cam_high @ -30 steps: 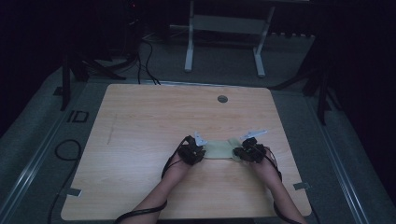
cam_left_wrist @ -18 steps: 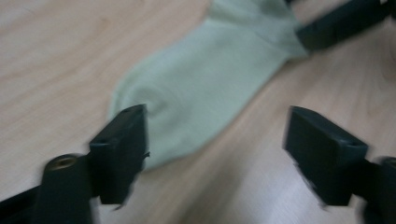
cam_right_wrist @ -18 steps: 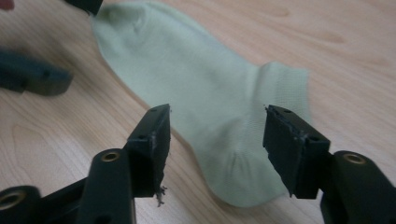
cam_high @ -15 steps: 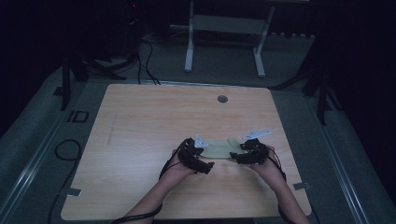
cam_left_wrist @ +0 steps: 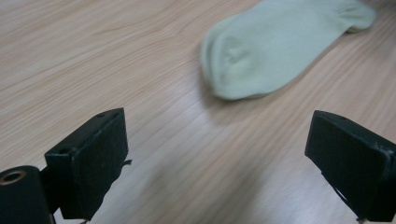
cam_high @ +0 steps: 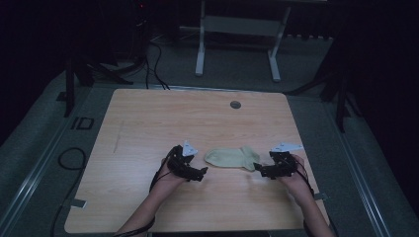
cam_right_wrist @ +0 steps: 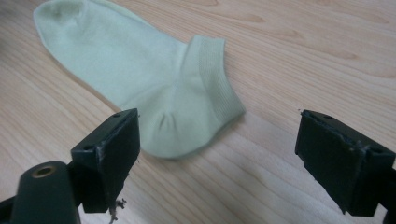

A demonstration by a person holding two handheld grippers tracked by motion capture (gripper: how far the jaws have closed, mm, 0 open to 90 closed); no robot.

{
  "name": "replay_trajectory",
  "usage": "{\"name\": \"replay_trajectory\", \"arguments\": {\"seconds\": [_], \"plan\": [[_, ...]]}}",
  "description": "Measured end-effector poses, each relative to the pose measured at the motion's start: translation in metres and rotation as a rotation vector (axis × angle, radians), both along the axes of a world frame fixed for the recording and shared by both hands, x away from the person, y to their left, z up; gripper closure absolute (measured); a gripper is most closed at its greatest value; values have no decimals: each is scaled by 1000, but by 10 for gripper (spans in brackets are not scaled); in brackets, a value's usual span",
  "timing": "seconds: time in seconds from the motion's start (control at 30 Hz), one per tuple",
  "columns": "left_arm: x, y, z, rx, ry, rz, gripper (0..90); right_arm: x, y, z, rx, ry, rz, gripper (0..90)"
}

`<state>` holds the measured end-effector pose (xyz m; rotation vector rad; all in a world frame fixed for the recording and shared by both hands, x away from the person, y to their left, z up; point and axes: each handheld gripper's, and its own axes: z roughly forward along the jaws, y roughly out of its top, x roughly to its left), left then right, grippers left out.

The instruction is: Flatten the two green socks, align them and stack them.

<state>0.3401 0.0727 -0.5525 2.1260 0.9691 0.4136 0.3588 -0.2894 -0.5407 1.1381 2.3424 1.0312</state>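
A second ago both claws were closed on the two ends of the pale green sock, and since then their jaws have just been opening, so nothing is between them now. The left claw has moved away to the left of the sock's toe end, and the right claw has drawn back to the right of the cuff. The sock now lies flat and free on the tabletop.

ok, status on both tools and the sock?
Left tool open, jaws just opened, nothing between them. Right tool open, just opened, clear of sock. Sock flat on table between both tools. Nothing in the way.
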Motion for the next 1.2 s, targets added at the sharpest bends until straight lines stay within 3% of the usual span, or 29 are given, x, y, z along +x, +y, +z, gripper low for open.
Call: {"name": "replay_trajectory", "arguments": {"seconds": [0.2, 0.33, 0.4, 0.6, 0.73, 0.97, 1.1, 1.2], "plan": [[-1, 18, 1, -4, -5, 20, 59, -4, -17, -4, 12, -5, -22, 137], [-4, 32, 2, 23, 28, -1, 59, -9, -29, -8, 9, 0, -50, 139], [-5, 40, 1, 7, 48, 9, 59, -12, -35, -10, 13, 4, -63, 139], [-13, 56, -3, -1, 35, 61, 59, -26, -49, -16, 11, 7, -106, 140], [-19, 65, -3, 15, 13, 100, 59, -33, -52, -18, 7, -1, -133, 139], [-23, 83, -2, -2, -6, 179, 59, -44, -54, -19, -8, -15, -168, 139], [-26, 91, -4, -18, -2, 208, 59, -51, -59, -18, 29, -32, -218, 140], [-29, 100, -8, -34, -1, 256, 59, -57, -66, -18, 59, -34, -261, 141]]}}
